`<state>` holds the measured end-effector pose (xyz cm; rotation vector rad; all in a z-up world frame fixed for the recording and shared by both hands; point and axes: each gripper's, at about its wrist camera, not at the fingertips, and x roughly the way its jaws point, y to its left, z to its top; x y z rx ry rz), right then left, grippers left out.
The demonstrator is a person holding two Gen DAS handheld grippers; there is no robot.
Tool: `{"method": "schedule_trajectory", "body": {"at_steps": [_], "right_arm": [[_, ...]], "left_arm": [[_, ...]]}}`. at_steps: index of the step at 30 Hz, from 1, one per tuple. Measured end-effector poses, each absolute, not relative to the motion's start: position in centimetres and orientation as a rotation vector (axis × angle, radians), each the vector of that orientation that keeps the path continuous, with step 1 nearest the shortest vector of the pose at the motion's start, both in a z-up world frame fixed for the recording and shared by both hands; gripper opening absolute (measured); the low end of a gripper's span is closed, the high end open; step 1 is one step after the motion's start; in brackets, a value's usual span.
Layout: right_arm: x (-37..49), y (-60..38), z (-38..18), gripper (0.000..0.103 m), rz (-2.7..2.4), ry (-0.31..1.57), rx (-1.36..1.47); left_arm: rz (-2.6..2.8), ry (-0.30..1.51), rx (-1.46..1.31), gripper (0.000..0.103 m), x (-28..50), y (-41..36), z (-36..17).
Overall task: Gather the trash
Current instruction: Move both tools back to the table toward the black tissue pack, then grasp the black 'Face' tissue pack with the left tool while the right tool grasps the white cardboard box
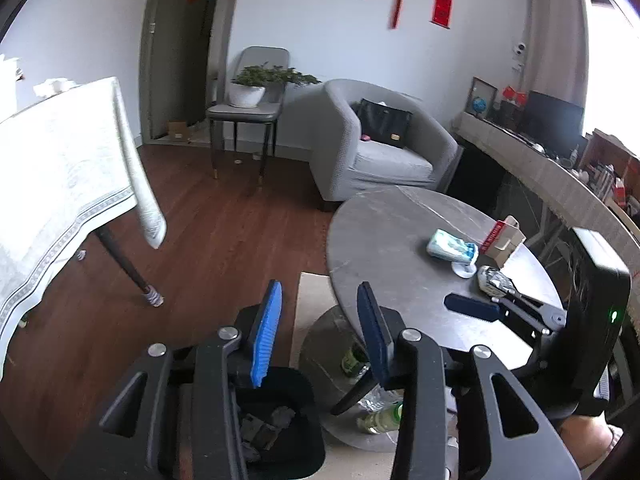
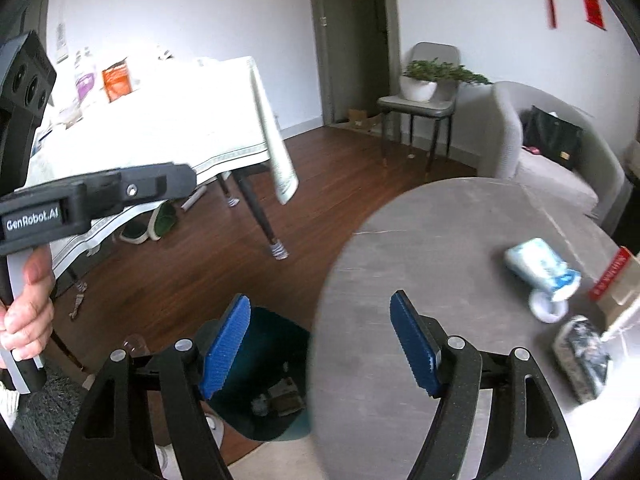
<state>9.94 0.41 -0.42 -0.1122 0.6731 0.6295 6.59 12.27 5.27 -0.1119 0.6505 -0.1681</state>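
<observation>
A dark trash bin (image 1: 276, 420) with scraps inside stands on the floor beside the round grey table (image 1: 392, 248); it also shows in the right wrist view (image 2: 272, 384). My left gripper (image 1: 320, 328) is open and empty above the bin. My right gripper (image 2: 324, 344) is open and empty over the table's left edge; it shows in the left wrist view (image 1: 480, 300). On the table lie a blue-white tissue pack (image 1: 452, 245) (image 2: 540, 266), a crumpled foil wrapper (image 1: 496, 282) (image 2: 584, 356), a white cap (image 1: 464, 270) and a red-and-tan carton (image 1: 502, 238).
Plastic bottles (image 1: 376, 416) lie on the table's base. A table with a white cloth (image 1: 60, 168) stands left. A grey armchair (image 1: 380, 148) with a black bag and a chair with a potted plant (image 1: 252, 88) stand behind. A cluttered shelf (image 1: 560, 168) runs along the right.
</observation>
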Motion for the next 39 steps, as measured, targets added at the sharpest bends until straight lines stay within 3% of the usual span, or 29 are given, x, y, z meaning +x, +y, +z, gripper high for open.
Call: {"method": "schedule_trajectory", "body": {"at_steps": [8, 18, 22, 39], "right_arm": [[11.9, -4.9, 0.2, 0.079, 0.540, 0.640, -0.083], [14.2, -10.8, 1.2, 0.084, 0.406, 0.579, -0.045], [15.0, -13.0, 1.5, 0.091, 0.351, 0.563, -0.029], [20.3, -19.6, 1.1, 0.099, 0.096, 0.570, -0.003]], "left_arm": [[-0.218, 0.659, -0.064, 0.053, 8.7, 7.9, 4.7], [-0.298, 0.663, 0.003, 0.072, 10.8, 3.1, 3.7], [-0.358, 0.663, 0.050, 0.078, 11.4, 1.0, 3.3], [-0.595, 0.752, 0.132, 0.084, 14.9, -7.7, -0.3]]}}
